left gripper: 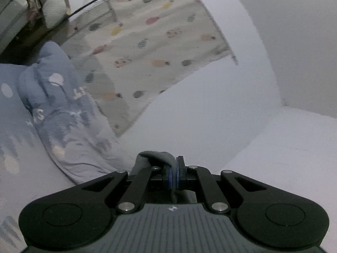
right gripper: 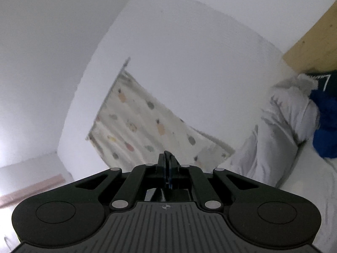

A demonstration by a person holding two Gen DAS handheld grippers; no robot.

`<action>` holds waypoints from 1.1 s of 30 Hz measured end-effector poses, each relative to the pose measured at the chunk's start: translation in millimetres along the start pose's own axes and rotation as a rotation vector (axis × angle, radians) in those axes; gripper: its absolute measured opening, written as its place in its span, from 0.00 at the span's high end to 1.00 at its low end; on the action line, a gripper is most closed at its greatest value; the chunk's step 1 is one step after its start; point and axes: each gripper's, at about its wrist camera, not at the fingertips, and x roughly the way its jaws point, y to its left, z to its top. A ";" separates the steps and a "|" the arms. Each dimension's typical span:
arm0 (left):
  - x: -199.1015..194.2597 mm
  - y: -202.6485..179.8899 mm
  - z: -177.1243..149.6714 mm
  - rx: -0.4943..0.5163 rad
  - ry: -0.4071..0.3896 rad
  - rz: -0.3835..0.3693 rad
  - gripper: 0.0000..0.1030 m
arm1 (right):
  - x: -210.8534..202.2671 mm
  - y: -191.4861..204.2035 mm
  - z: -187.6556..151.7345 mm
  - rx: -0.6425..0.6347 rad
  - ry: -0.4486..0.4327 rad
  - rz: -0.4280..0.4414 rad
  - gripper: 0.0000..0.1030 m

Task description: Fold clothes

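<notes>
Left gripper [left gripper: 173, 174]: pads pressed together, pinching a bit of grey cloth [left gripper: 154, 158] that bunches up on the left side of the pads.
Right gripper [right gripper: 167, 169]: pads pressed together too; a thin dark edge sticks up between them, too small to tell what it is.
Where the cloth goes: down and back under the left gripper, out of sight; shape and long way cannot be told.
Both cameras: tipped up, looking at the white wall [right gripper: 189, 63] and a curtain [left gripper: 151, 42] with little coloured spots.
Nearer hand: left one for sure, with cloth in its pads; right one may hold another corner, cannot tell.
Fold so far: hidden, since most of the cloth hangs or lies below the views.
Left of left gripper: a blue blanket [left gripper: 52, 97] with pale spots, lumpy, near but apart from the pads.
Right of right gripper: a pale pillow [right gripper: 280, 130] and something bright blue [right gripper: 326, 126] behind it, well apart.
Far right top: a bit of wooden board [right gripper: 313, 48].
</notes>
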 end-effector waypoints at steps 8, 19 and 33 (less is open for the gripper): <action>64.9 -34.0 80.3 0.044 -0.104 0.023 0.93 | 159.3 16.5 36.1 -0.104 0.019 0.037 0.97; 64.8 -64.2 79.4 0.185 -0.213 -0.199 0.93 | 154.2 65.8 80.1 -0.257 -0.091 0.269 0.97; -41.0 114.6 -126.7 0.110 0.281 0.177 0.93 | -41.1 -148.3 -106.2 -0.046 0.372 -0.233 0.97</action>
